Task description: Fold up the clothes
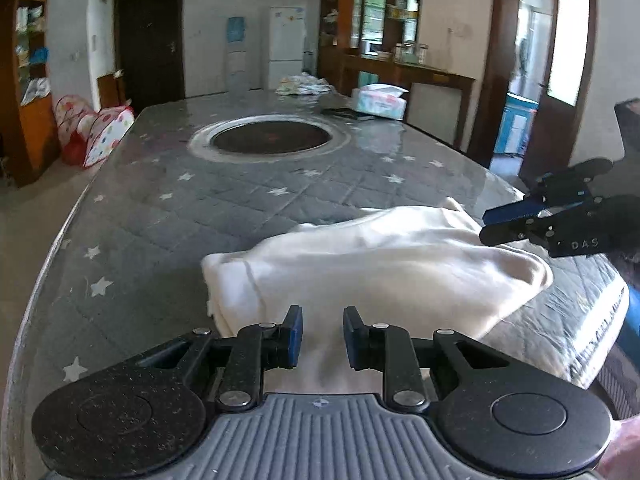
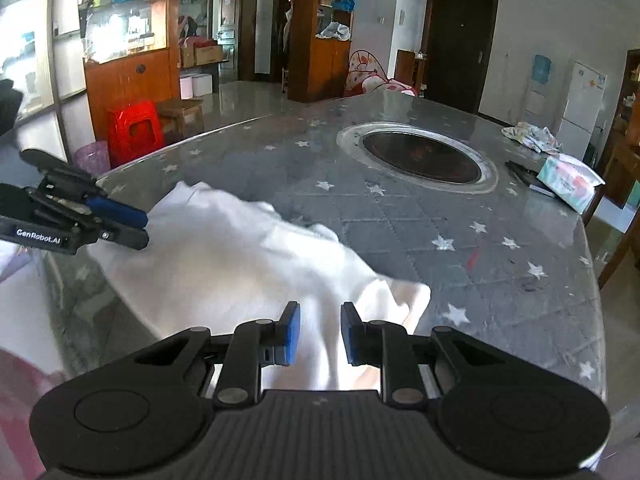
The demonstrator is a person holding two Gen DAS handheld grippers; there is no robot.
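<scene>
Hovering over the near edge of the table (image 1: pixel 168 208), left gripper (image 1: pixel 322 338) has its jaws parted, blue pads apart with white cloth showing in the gap but not pinched. Right gripper (image 2: pixel 320 334) reads the same in its own view: fingers spread, nothing clamped, fabric lying under and between them.

White garment (image 1: pixel 372 264) lies bunched and partly folded at the near end of the table, a doubled edge toward the left, a rounded hump toward the right. Cannot tell what kind of garment it is.

From the left wrist view, the right gripper comes in from the right edge, fingertips over the garment's right side; contact with the cloth cannot be told. From the right wrist view, the left gripper comes in from the left, tips just at the garment's left edge.

Mid-table: a round dark recessed plate (image 1: pixel 271 138) with a metal rim, well apart from the garment. Tabletop grey, quilted pattern with white stars, glossy cover.

Far end: tissue box (image 1: pixel 379 102), dark flat object beside it, crumpled patterned cloth (image 1: pixel 304 83). Beyond, a white fridge (image 1: pixel 286 46) against the wall.
</scene>
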